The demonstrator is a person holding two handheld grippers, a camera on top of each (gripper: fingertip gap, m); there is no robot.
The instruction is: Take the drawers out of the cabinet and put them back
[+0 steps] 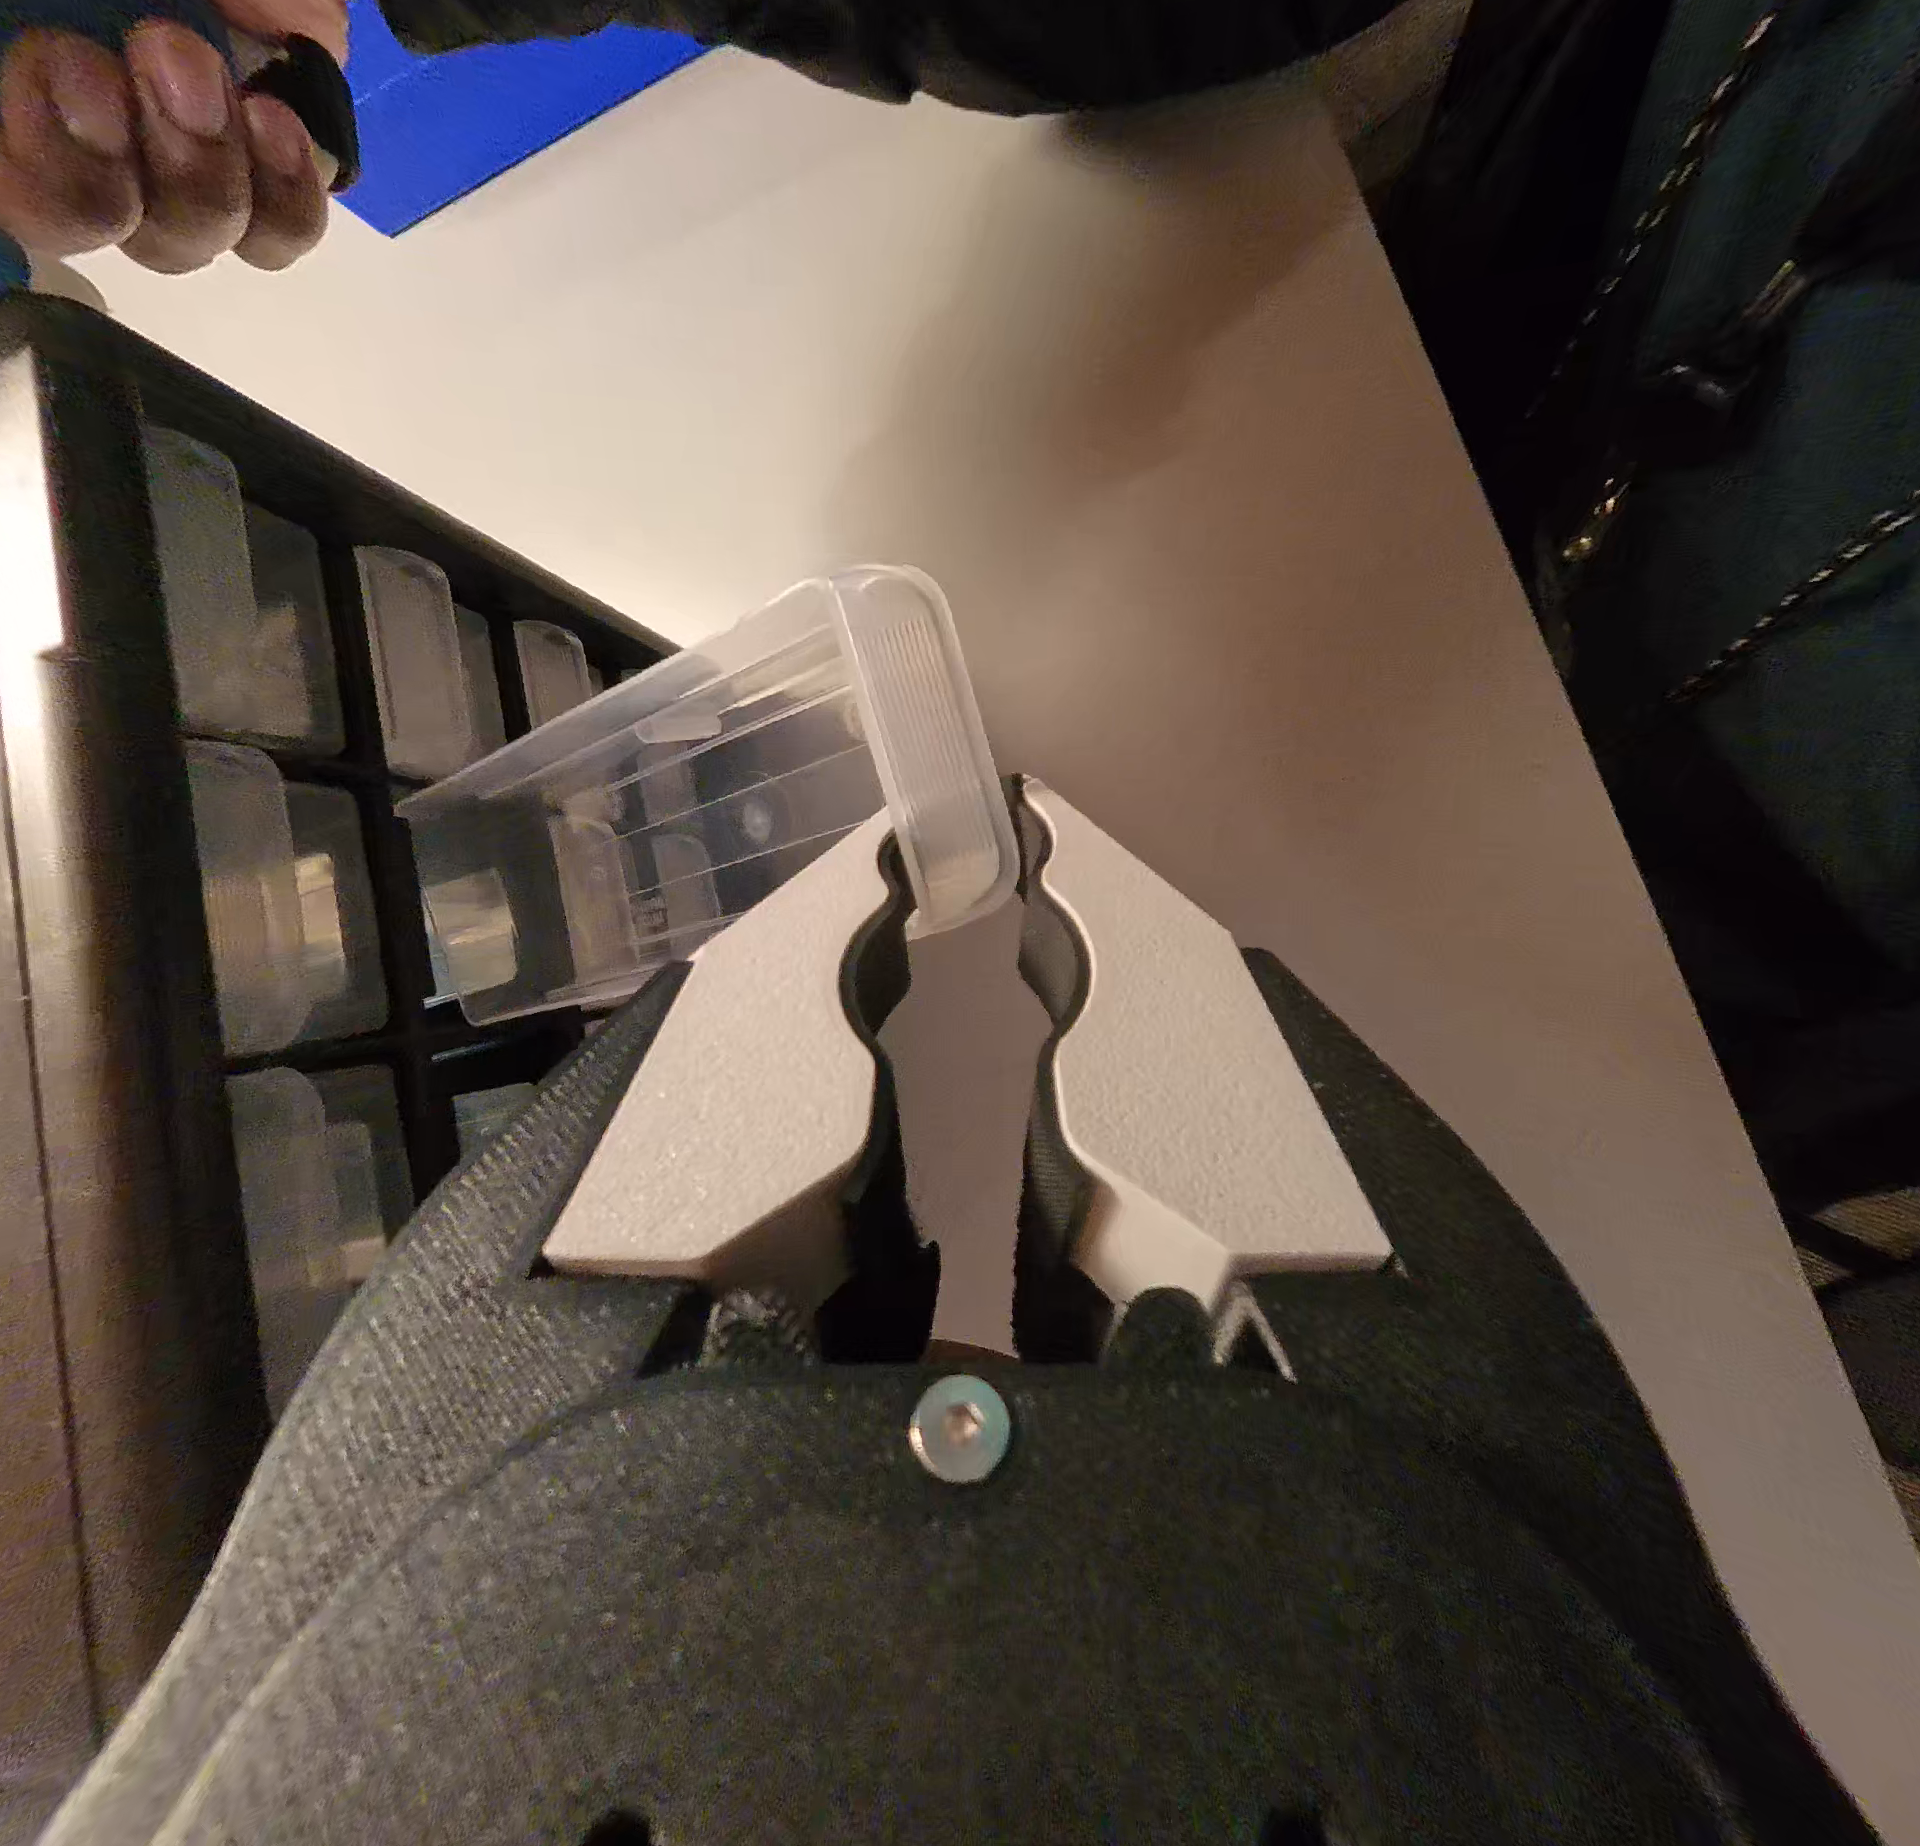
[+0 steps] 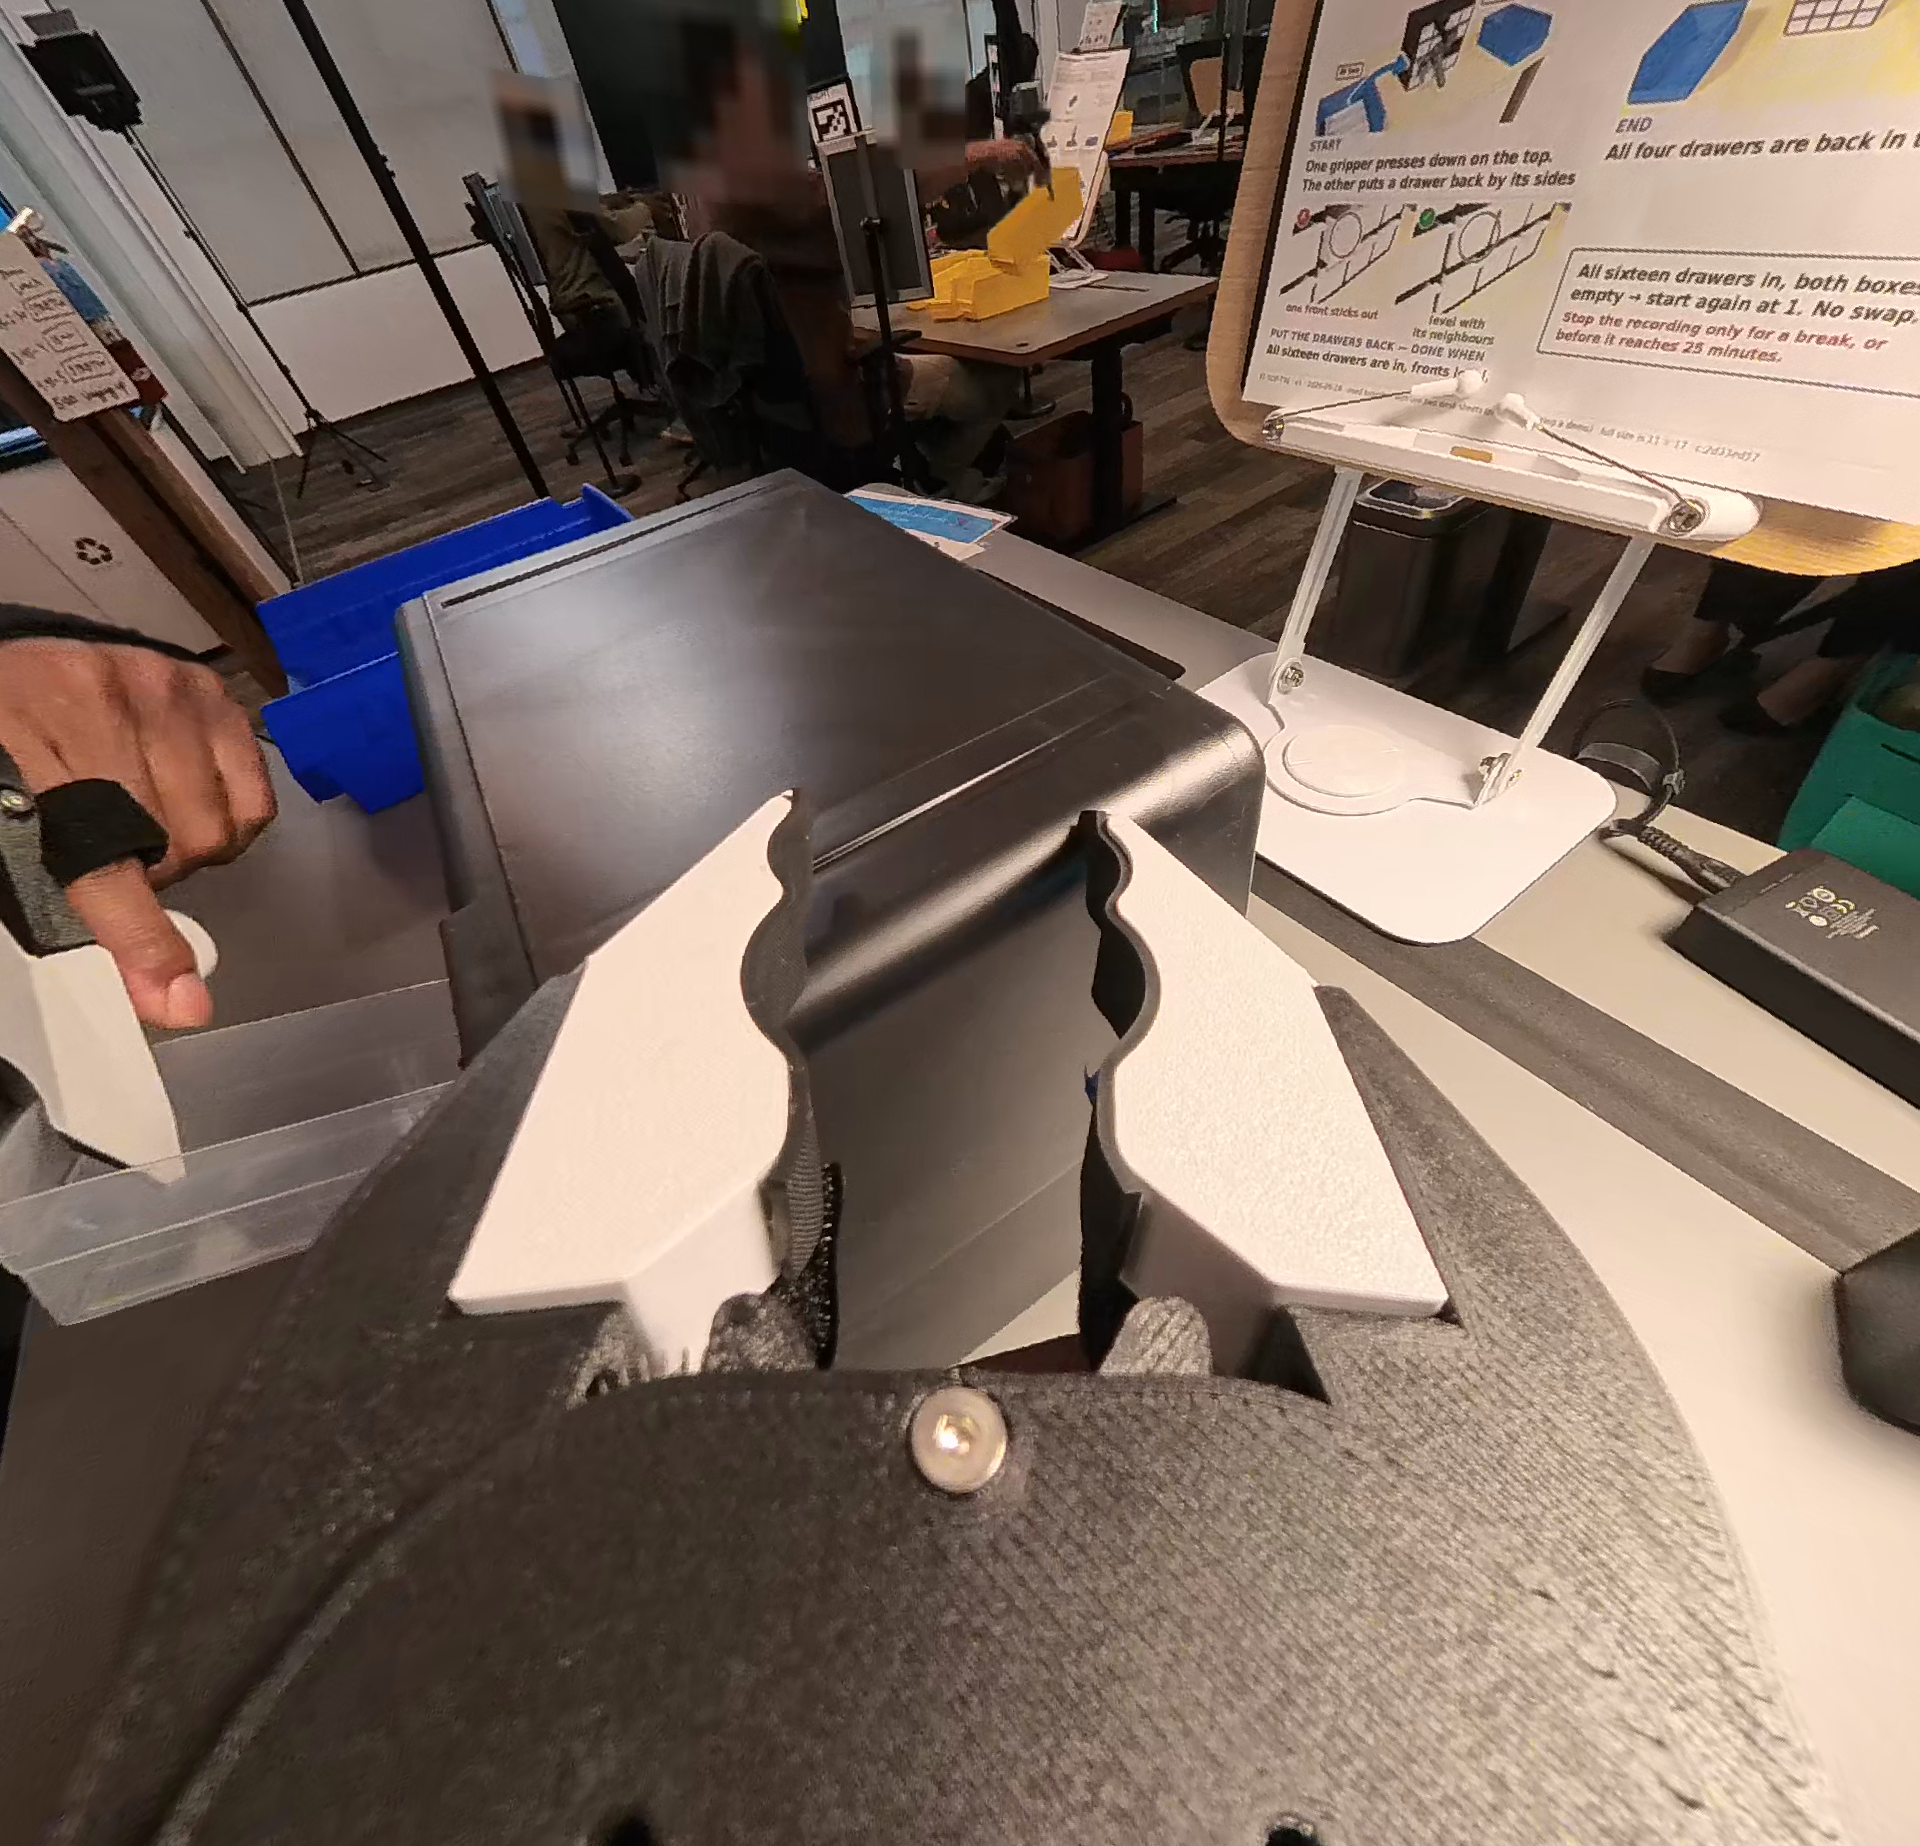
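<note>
Beside the cabinet (image 1: 312, 653), the left tongs (image 1: 961, 840) pinch a clear drawer (image 1: 665, 809) by its front tab, clear of its slot; the right tongs (image 2: 940, 840) are spread over the cabinet top. Most visible drawers sit in place.

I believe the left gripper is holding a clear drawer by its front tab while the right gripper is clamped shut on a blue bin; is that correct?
Not quite. The right wrist view shows the right gripper open over the black cabinet, gripping nothing; the blue bin sits behind the cabinet. The left gripper does hold the clear drawer by its front tab.
</note>
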